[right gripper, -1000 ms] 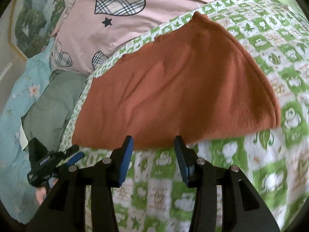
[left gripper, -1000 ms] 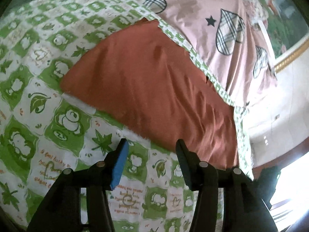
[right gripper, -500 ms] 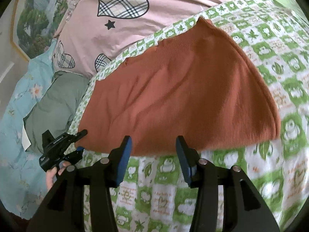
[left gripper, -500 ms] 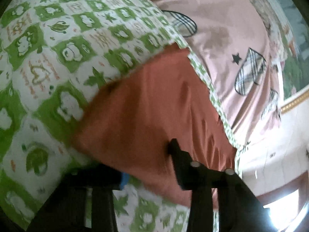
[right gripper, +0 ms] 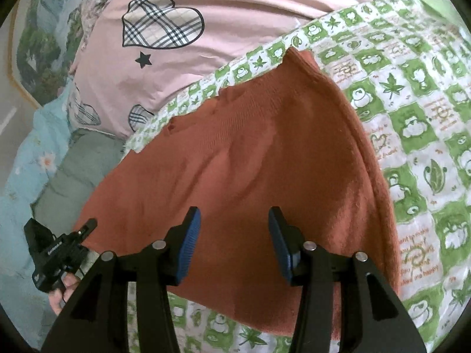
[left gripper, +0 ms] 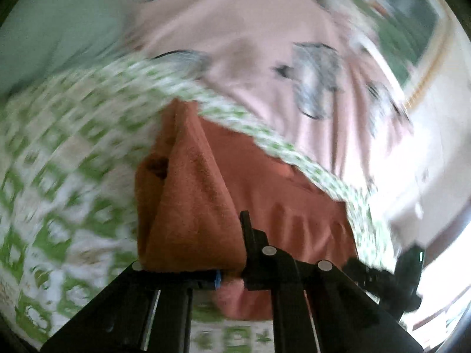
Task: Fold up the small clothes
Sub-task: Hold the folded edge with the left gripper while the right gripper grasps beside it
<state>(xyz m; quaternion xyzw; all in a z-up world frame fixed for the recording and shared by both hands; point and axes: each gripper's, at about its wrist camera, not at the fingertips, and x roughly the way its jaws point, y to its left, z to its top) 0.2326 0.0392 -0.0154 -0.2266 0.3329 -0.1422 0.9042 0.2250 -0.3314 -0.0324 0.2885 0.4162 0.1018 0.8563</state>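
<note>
A rust-orange knit garment [right gripper: 250, 161] lies spread on a green-and-white checked blanket [right gripper: 412, 111]. My right gripper [right gripper: 234, 244] is open, its blue-padded fingers hovering over the garment's near part. My left gripper [left gripper: 226, 264] is shut on the garment's corner [left gripper: 188, 206] and holds it lifted, so a flap stands up over the rest of the cloth [left gripper: 294, 200]. The left wrist view is blurred by motion. The left gripper also shows in the right wrist view [right gripper: 56, 253], at the garment's left corner.
A pink quilt with plaid hearts [right gripper: 164, 26] lies behind the blanket. A grey-green cloth [right gripper: 73, 176] and pale blue floral bedding [right gripper: 26, 194] are at the left. A framed landscape picture [right gripper: 44, 47] hangs on the wall.
My left gripper moved onto the garment's corner, shut on it and lifted it into a flap. My right gripper moved forward from the blanket to over the garment, still open.
</note>
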